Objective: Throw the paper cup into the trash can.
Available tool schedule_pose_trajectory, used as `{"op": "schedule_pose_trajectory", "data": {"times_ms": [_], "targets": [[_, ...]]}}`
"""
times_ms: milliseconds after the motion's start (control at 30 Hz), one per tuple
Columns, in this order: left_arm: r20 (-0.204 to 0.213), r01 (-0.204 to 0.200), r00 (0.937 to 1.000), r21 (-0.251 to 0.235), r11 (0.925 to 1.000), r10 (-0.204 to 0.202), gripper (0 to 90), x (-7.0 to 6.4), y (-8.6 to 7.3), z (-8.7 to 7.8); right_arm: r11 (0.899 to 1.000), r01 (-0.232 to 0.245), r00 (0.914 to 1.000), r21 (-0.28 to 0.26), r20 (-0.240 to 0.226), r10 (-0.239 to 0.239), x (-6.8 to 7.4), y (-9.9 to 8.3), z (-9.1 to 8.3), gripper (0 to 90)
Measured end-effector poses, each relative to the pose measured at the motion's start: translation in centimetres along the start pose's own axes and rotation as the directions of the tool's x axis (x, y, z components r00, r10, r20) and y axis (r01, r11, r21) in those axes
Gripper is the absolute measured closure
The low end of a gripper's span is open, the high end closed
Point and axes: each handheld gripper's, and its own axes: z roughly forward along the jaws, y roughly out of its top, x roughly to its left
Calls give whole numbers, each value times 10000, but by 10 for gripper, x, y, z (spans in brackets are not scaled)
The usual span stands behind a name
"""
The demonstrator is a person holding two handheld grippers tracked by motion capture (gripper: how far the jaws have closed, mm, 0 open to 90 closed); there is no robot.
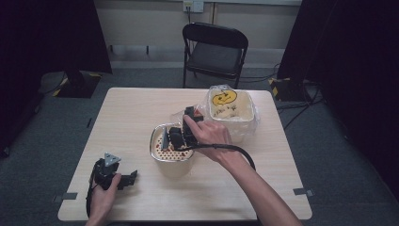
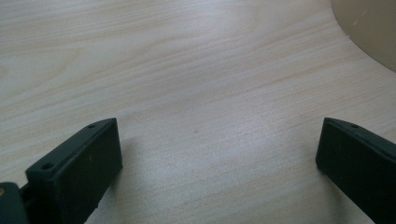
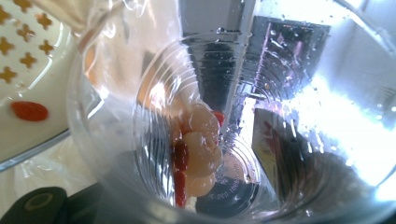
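Oddly, the right gripper (image 1: 181, 134) has jaws hidden behind a clear ribbed plastic cup (image 3: 224, 140) of pale and red pieces, gripping it over the perforated cream bowl (image 1: 160, 153); the left gripper (image 2: 217, 163) gapes wide on the pale wooden table (image 2: 187, 70).

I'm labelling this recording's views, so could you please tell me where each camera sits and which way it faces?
High view: above the person's side, facing forward and down on the table; both forearms, left gripper, right gripper.
Left gripper view: rides that gripper, facing bare tabletop between its open jaws.
Right gripper view: looks into a clear plastic cup over the colander.
Shared: the colander's cross holes.
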Motion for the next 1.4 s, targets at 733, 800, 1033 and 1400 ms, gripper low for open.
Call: {"op": "schedule_pose_trajectory", "data": {"times_ms": [733,800,1033,1400], "targets": [[41,-12,10000,-10,10000,12,0,0,0,0,9470,3050,9058,1005,2766,-3211,11,6,-11,526],[41,-14,10000,-7,10000,14,0,0,0,0,9321,3423,8775,1182,3144,-3621,14,6,-10,529],[46,-13,10000,-14,10000,13,0,0,0,0,8693,4650,7805,1677,3858,-4920,21,3,-9,532],[56,-14,10000,-12,10000,15,0,0,0,0,8150,5423,7166,2042,3940,-5756,23,0,-6,550]]}}
